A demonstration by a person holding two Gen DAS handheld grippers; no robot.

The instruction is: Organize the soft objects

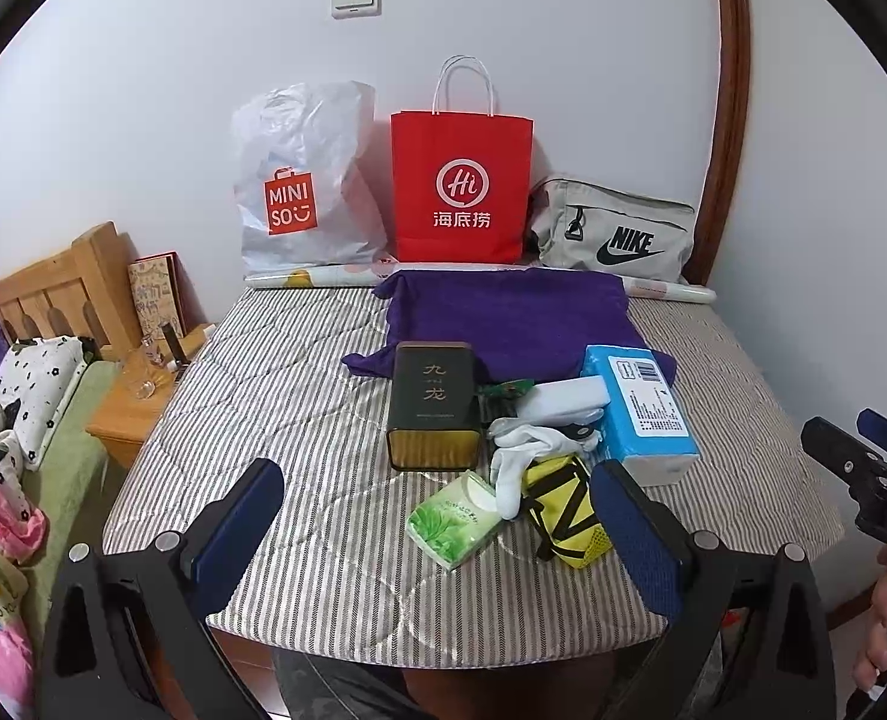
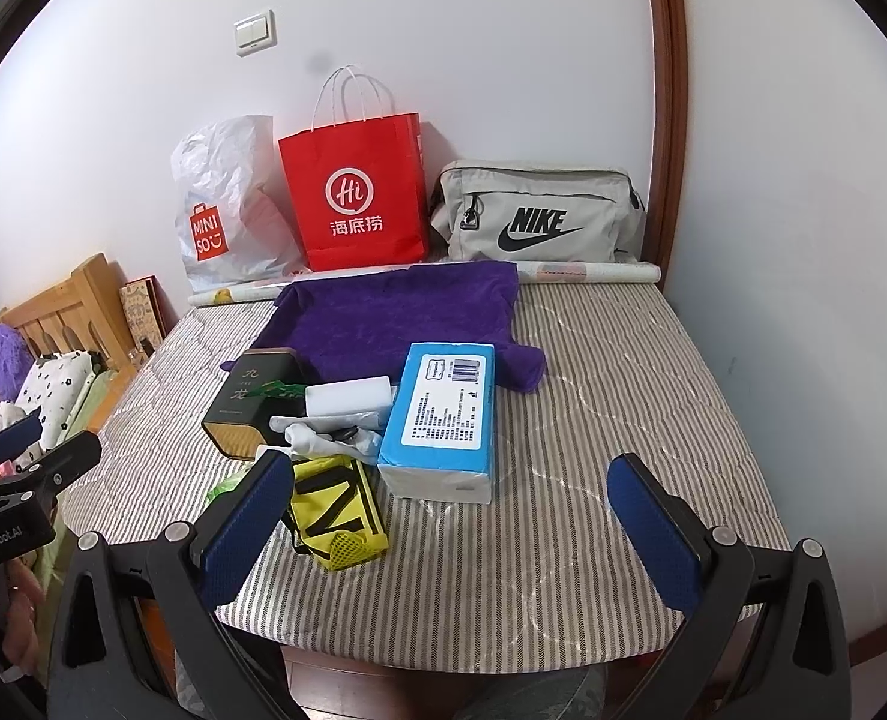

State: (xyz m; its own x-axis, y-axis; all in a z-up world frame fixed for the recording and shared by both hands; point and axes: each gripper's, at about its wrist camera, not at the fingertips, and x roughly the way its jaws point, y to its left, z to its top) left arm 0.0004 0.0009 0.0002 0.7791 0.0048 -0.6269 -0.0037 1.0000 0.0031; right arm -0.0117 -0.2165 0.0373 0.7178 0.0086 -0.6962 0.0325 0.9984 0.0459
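A purple towel (image 1: 506, 315) (image 2: 401, 312) lies spread at the back of the striped table. In front of it sit a blue tissue pack (image 1: 644, 414) (image 2: 443, 414), a white sock (image 1: 518, 468) (image 2: 317, 441), a white pad (image 1: 563, 399) (image 2: 350, 397), a yellow mesh pouch (image 1: 563, 510) (image 2: 335, 516), a green tissue packet (image 1: 452, 519) and a dark tin (image 1: 434, 405) (image 2: 251, 405). My left gripper (image 1: 437, 522) hovers open just short of the green packet and the pouch. My right gripper (image 2: 449, 510) stands open near the table's front edge, below the blue pack, holding nothing.
Against the wall stand a white Miniso bag (image 1: 299, 192) (image 2: 227, 210), a red paper bag (image 1: 461, 186) (image 2: 356, 192) and a grey Nike bag (image 1: 614, 234) (image 2: 533, 216). A paper roll (image 1: 323, 276) lies behind the towel. A bed and wooden nightstand (image 1: 125, 402) are left.
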